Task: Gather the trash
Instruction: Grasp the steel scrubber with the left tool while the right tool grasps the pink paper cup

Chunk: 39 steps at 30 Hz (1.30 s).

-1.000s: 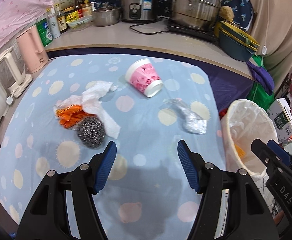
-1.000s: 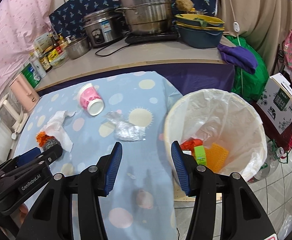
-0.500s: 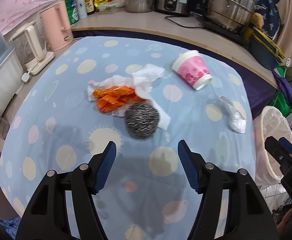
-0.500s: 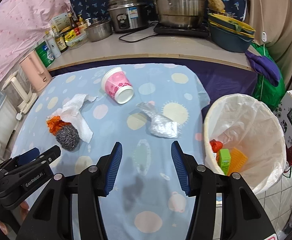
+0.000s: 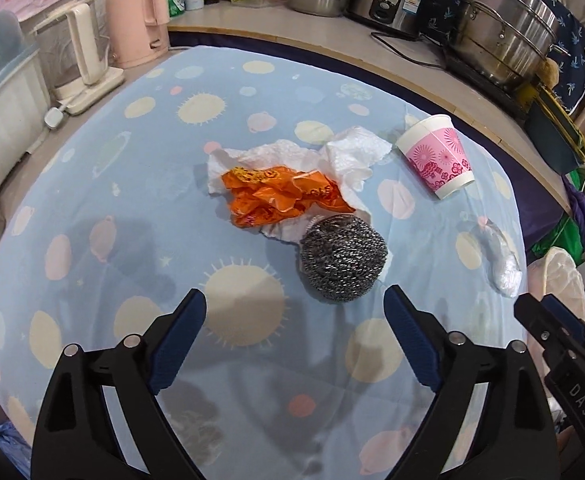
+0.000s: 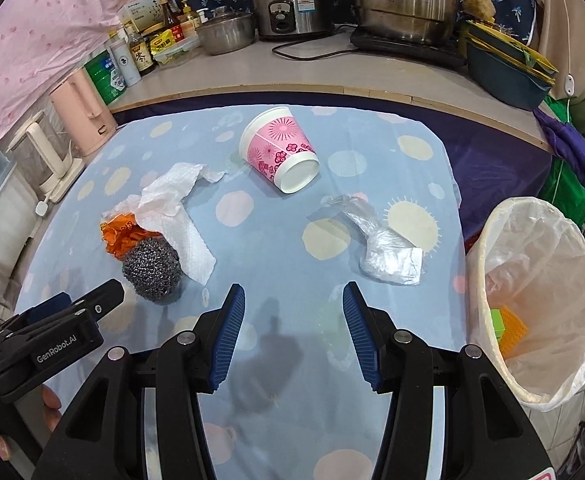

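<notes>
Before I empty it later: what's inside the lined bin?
Inside the bin, an orange mesh piece and a green block show; its near wall hides the rest.

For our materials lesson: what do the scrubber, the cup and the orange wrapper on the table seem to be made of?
Scrubber: coiled steel wire, shiny grey, by its glinting loops.
Cup: probably coated paper, matte pink print, rolled white rim.
Orange wrapper: thin plastic film, glossy, sharply crinkled.

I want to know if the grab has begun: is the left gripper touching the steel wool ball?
Apart. In the left wrist view the left gripper, jaws just opened wider, shows bare cloth between its pads and the steel wool ball.
</notes>
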Available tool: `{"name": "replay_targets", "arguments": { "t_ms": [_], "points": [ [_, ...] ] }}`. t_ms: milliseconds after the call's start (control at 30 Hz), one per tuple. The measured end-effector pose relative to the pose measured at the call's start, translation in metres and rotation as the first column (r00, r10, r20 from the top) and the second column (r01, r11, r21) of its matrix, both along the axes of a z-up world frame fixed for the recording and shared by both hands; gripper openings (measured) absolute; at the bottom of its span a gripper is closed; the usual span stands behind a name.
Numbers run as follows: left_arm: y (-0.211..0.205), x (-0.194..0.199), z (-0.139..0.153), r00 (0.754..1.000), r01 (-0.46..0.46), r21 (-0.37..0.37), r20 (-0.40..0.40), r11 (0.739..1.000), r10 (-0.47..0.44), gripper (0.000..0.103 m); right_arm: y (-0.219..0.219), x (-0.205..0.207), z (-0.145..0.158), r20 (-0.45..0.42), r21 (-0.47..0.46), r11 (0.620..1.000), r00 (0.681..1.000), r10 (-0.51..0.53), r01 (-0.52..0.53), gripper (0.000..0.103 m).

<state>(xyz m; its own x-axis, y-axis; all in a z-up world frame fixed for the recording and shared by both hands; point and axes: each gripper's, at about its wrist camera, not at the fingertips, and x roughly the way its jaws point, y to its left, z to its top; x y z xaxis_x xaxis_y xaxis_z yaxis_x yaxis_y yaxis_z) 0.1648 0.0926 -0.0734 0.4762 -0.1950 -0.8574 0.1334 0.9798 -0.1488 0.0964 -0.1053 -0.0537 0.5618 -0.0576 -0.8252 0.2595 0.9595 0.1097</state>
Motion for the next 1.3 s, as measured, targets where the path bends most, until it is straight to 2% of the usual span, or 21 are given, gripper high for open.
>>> {"name": "replay_targets", "arguments": {
  "t_ms": [467, 567, 633, 700, 1000, 1300],
  "points": [
    [-0.024, 0.037, -0.026, 0.998, 0.029, -0.040, -0.048, 0.999, -0.031, 0.084, -0.015, 0.035, -0.014, -0.022, 0.015, 1.000, 1.000, -0.017, 0.018, 0.050],
    [-0.026, 0.042, -0.029, 0.997, 0.053, -0.054, -0.058, 0.997, -0.056, 0.071, -0.016, 0.046, -0.015, -0.008, 0.016, 1.000, 1.000, -0.012, 0.012, 0.058],
    [-0.028, 0.043, -0.030, 0.995, 0.070, -0.074, -0.067, 0.995, -0.075, 0.061, -0.017, 0.056, -0.015, -0.001, 0.004, 1.000, 1.000, -0.005, 0.005, 0.060],
    [-0.029, 0.043, -0.029, 0.994, 0.085, -0.084, -0.066, 0.993, -0.091, 0.056, -0.019, 0.066, -0.016, 0.005, -0.004, 1.000, 1.000, 0.002, -0.002, 0.060],
    [-0.025, 0.042, -0.028, 0.993, 0.076, -0.117, -0.082, 0.990, -0.086, 0.053, -0.031, 0.121, -0.021, 0.031, -0.011, 1.000, 0.999, 0.021, -0.021, 0.072],
    [-0.024, 0.045, -0.031, 0.992, 0.075, -0.121, -0.096, 0.990, -0.087, 0.053, -0.027, 0.168, -0.042, 0.000, -0.044, 0.996, 0.997, 0.073, -0.073, 0.074]
  ]
}}
